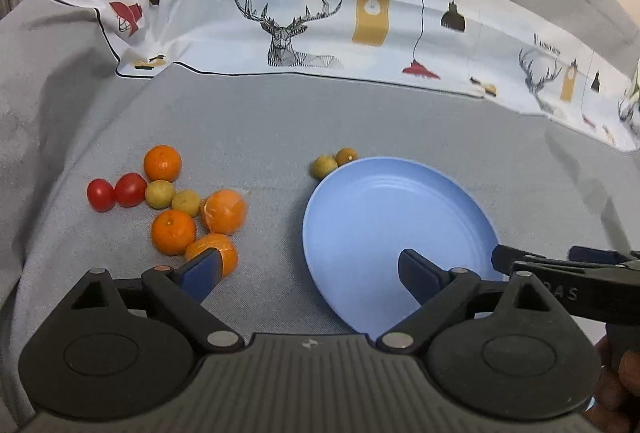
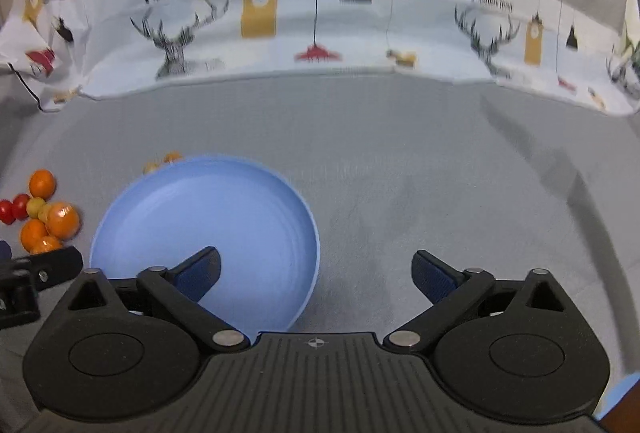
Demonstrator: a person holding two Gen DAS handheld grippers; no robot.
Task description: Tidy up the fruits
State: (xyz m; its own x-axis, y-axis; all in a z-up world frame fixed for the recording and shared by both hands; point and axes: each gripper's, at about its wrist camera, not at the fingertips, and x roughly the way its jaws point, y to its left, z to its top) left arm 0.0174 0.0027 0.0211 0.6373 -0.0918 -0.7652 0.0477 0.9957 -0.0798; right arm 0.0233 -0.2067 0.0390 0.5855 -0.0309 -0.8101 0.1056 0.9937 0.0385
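An empty blue plate lies on the grey cloth; it also shows in the right wrist view. A pile of fruit lies left of it: several oranges, two red tomatoes and small yellow-green fruits. Two more small fruits touch the plate's far rim. My left gripper is open and empty, its left finger over the nearest orange, its right finger over the plate. My right gripper is open and empty, its left finger over the plate. The fruit pile sits at the left edge there.
A white printed cloth with deer and lamps stands folded up along the back. Grey cloth covers the surface right of the plate. The right gripper's body shows at the right of the left wrist view.
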